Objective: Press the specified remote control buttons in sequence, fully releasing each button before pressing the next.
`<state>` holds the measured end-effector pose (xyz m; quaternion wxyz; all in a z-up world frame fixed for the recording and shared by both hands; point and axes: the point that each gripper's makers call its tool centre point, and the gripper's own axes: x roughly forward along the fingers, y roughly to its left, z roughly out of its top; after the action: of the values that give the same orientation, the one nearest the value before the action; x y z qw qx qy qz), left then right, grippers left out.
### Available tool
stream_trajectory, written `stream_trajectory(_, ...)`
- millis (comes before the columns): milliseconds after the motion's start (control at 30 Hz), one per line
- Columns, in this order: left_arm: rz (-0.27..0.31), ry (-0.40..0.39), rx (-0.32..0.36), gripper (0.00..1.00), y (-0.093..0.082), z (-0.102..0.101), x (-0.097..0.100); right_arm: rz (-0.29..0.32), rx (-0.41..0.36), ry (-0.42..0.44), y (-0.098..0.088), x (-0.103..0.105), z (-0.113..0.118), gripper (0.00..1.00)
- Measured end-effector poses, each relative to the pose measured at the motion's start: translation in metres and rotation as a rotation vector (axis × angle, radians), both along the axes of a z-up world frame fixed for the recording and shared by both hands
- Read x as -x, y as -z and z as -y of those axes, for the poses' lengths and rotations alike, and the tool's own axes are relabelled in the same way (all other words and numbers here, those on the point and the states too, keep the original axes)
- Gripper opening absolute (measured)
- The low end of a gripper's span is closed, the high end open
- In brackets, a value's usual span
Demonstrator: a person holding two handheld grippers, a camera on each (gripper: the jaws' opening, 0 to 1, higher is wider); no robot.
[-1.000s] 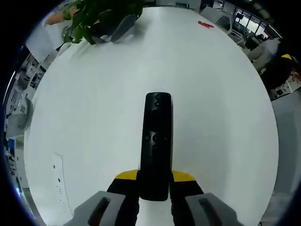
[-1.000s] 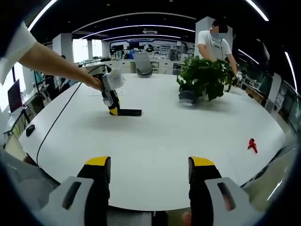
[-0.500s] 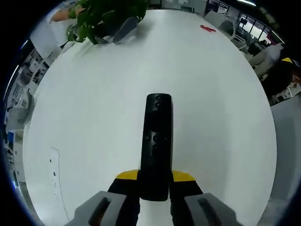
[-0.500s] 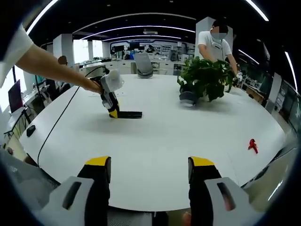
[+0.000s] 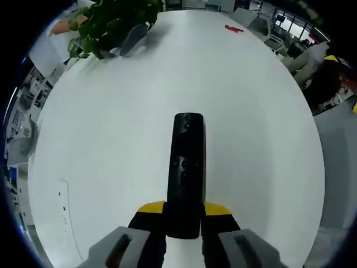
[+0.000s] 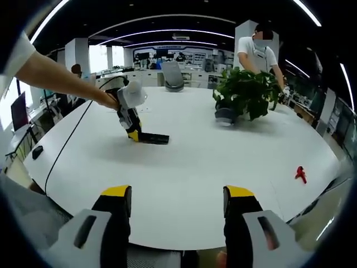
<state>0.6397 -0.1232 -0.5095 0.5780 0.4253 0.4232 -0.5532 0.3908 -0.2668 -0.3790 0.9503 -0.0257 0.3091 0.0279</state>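
Note:
A long black remote control (image 5: 186, 170) points away from me over the white round table (image 5: 111, 128), its near end clamped between the yellow-tipped jaws of my left gripper (image 5: 184, 215). In the right gripper view the same remote (image 6: 153, 138) lies low over the table, held by the left gripper (image 6: 133, 134) in a person's hand (image 6: 111, 100). My right gripper (image 6: 177, 209) hovers open at the table's near edge, far from the remote, with nothing between its jaws.
A potted green plant (image 6: 245, 92) stands at the table's far side, also seen as the plant (image 5: 111, 19). A small red object (image 6: 300, 173) lies near the right edge. A cable (image 6: 67, 145) runs across the left of the table. A person (image 6: 256, 50) stands behind the plant.
The left gripper has tilted slightly with the remote, whose far end now points a bit lower on the table. The right gripper has stayed where it was.

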Motion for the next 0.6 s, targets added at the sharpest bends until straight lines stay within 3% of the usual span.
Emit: stream_trajectory(600, -0.01, 0.013, 0.002, 0.22, -0.007, -0.018, 0.038, -0.014, 0.013, -0.037, 0.002, 0.0, -0.007, 0.71)
